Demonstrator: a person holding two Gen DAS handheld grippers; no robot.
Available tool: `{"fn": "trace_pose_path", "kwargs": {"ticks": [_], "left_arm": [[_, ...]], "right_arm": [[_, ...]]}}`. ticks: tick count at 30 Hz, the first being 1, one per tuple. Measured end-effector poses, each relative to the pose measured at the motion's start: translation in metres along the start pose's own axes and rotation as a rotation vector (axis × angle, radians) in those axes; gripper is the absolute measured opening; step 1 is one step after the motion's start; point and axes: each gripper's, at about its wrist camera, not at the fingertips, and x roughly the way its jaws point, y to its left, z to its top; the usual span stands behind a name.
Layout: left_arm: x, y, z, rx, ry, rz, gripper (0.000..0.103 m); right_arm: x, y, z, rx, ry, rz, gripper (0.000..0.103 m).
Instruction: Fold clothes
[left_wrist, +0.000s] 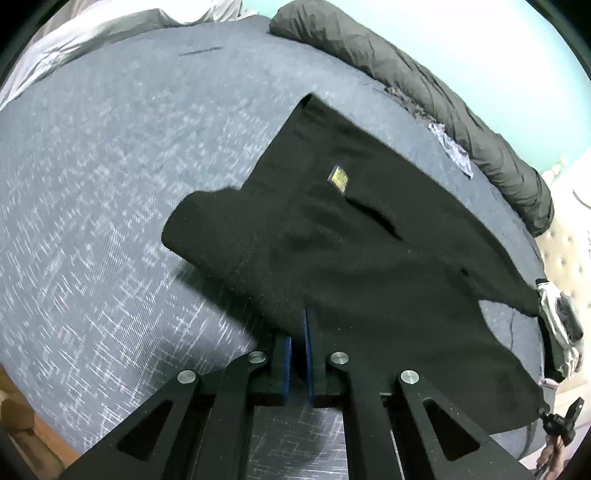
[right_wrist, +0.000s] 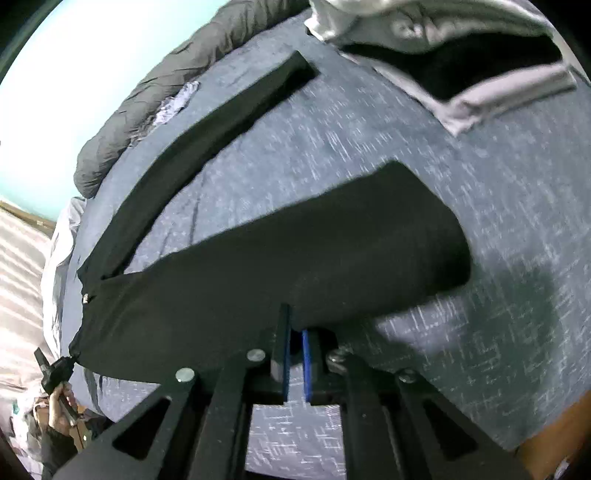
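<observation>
Blue-grey bed (left_wrist: 110, 184) carries black trousers (left_wrist: 369, 258), spread flat. Left tool (left_wrist: 297, 332) and right tool (right_wrist: 293, 332) are each clamped on a trouser edge. Both edges should be lifted evenly, kept taut.

A blue-grey bedspread (left_wrist: 110, 166) with a pale crosshatch weave covers the bed; a dark grey duvet (left_wrist: 424, 96) lies rolled along its far edge, beneath a pale turquoise wall (left_wrist: 480, 44); a small crumpled lilac cloth (left_wrist: 452, 146) rests just beside the roll; a light grey sheet (left_wrist: 92, 37) is bunched at one corner; a tufted cream headboard (left_wrist: 565, 251) stands at the side.
</observation>
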Motion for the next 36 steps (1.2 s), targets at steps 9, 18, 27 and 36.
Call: {"fn": "trace_pose_path", "kwargs": {"ticks": [9,18,27,36], "left_arm": [[-0.030,-0.035,0.049,0.021,-0.087,0.001,0.005],[-0.028,-0.060,0.114,0.012,-0.100,-0.003,0.004],[0.015,-0.082,0.180,0.011,-0.080,0.005,0.004],[0.078,-0.100,0.227,0.017,-0.038,0.015,0.004]], "right_arm": [[-0.023,0.034,0.060,-0.011,-0.044,0.022,0.004],[-0.028,0.076,0.134,-0.035,-0.074,-0.017,0.004],[0.007,0.102,0.207,-0.043,-0.053,-0.077,0.004],[0.075,0.104,0.275,-0.003,0.016,-0.132,0.004]]}}
